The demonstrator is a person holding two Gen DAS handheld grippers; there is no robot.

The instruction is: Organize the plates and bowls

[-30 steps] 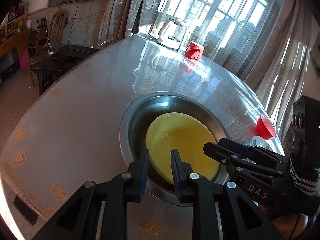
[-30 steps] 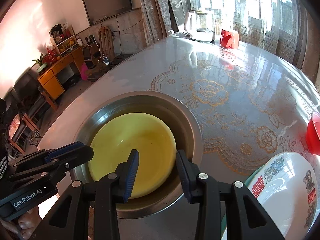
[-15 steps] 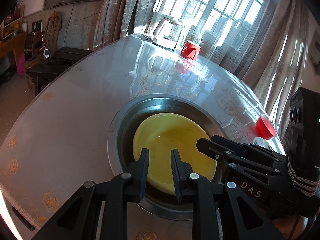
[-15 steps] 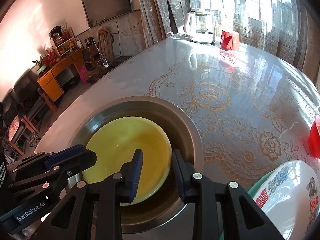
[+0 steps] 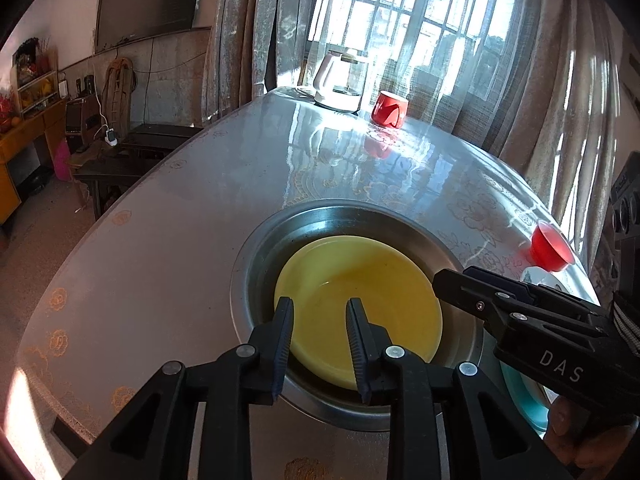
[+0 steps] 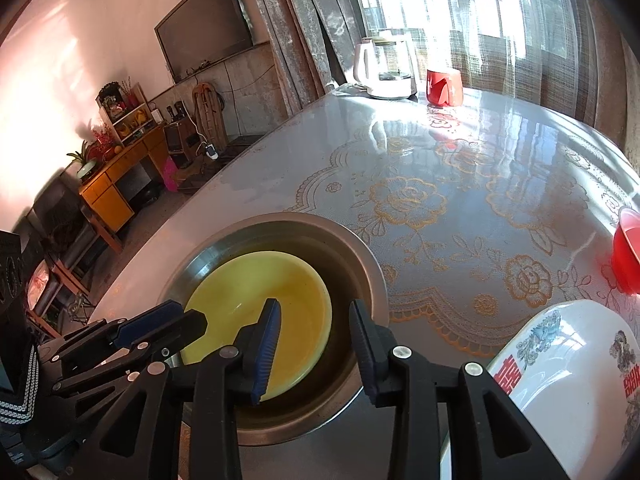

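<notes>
Left wrist view: left gripper [image 5: 318, 312] hangs over the near side of the yellow plate [image 5: 360, 304]; jaws apart by a narrow gap, just opened a little, nothing between the pads.
Right wrist view: right gripper [image 6: 314, 318] hangs over the plate's right rim; jaws part open, just widened again, gripping nothing.
Yellow plate: lies inside the steel basin [image 5: 256, 264] set into the table [image 5: 160, 240], slightly off centre.
White bowl [image 6: 568, 380]: printed with red characters and flowers, near edge of table, right of the basin, on something teal.
Red bowl [image 6: 628, 252]: beyond the white bowl, at the table's right edge.
Far end: kettle [image 5: 340, 80] and red cup [image 5: 389, 109] side by side near the window.
Person: fingers [image 5: 572, 436] under the right gripper's handle.
</notes>
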